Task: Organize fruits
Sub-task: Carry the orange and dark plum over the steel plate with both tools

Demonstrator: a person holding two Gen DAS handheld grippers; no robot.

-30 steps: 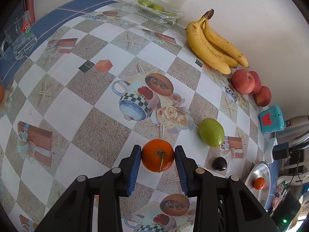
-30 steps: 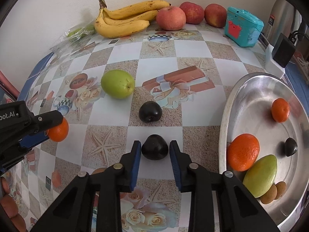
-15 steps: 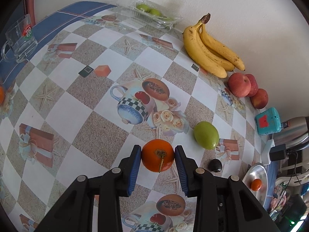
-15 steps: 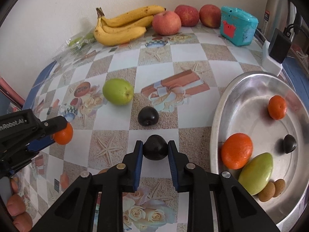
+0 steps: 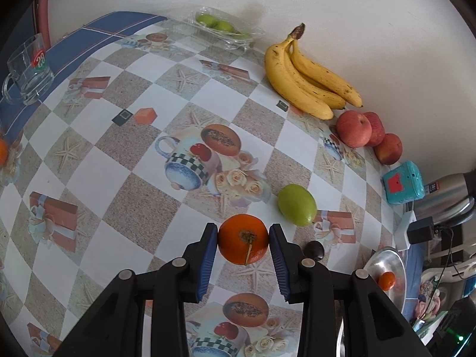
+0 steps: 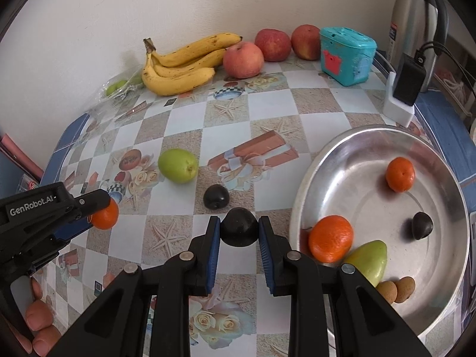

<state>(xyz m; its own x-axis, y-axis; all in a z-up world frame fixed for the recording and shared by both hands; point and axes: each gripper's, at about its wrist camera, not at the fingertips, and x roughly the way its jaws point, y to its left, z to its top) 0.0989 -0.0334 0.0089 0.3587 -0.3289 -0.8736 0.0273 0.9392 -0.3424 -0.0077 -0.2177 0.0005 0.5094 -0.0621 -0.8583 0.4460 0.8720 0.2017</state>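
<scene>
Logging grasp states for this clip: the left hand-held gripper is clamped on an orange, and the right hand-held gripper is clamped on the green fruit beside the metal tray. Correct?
Not quite. The right hand-held gripper is clamped on a dark plum, as the right wrist view shows; the green fruit lies free on the tablecloth. The left hand-held gripper is indeed clamped on an orange.

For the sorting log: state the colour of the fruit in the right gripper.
Very dark, near black fruit, shut in the right gripper; right wrist view.
</scene>
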